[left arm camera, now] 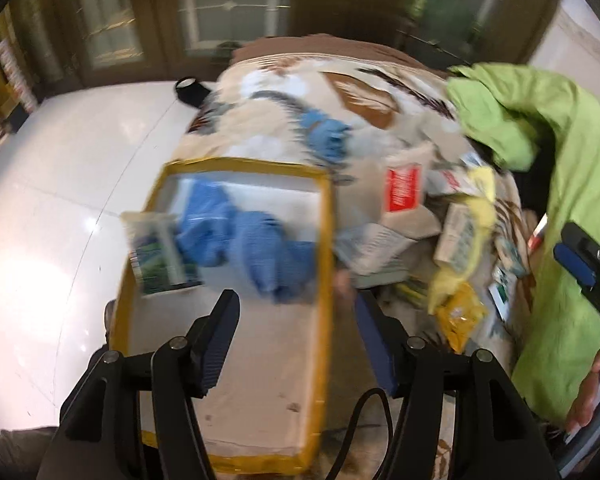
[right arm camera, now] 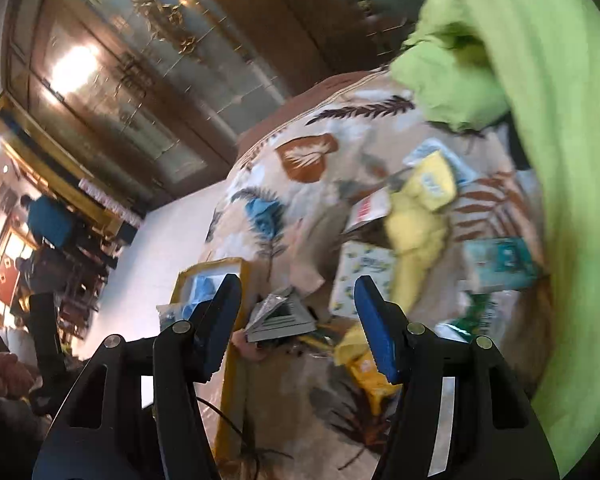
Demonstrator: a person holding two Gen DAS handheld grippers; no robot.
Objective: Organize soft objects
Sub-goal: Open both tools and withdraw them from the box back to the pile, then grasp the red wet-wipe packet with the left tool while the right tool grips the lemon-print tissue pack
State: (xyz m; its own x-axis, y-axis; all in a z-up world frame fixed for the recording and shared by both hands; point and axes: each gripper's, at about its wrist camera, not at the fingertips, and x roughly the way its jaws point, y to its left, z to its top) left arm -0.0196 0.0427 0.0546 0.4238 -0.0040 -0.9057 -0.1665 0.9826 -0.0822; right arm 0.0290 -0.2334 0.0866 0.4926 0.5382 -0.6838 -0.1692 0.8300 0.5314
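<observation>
Already some of the sorting looks done: a cardboard box (left arm camera: 224, 320) with yellow-taped edges sits on the leaf-print blanket (left arm camera: 300, 92), and inside it, toward twelve o'clock of its floor, lies a bundle of blue cloth (left arm camera: 244, 240) with a green-and-white packet (left arm camera: 160, 256) leaning at its nine o'clock side.

The left gripper (left arm camera: 296, 340) hangs above the box with its jaws wide and nothing between them. In the right wrist view the right gripper (right arm camera: 296, 328) is likewise spread wide and empty, aimed at the heap.

Much remains, by my reading. At three o'clock from the box a jumble covers the blanket: a yellow cloth (left arm camera: 476, 216), a red-labelled packet (left arm camera: 402, 190), a yellow pouch (left arm camera: 460, 316) and several small boxes and sachets too blurred to name. Another scrap of blue cloth (left arm camera: 328, 136) lies on the blanket at one o'clock beyond the box rim. A large green fabric (left arm camera: 560, 160) fills the right edge of the left wrist view, well apart from the box.

So the job appears roughly a third along: blue pieces are boxed, while the yellow and green soft things are not yet gathered.
</observation>
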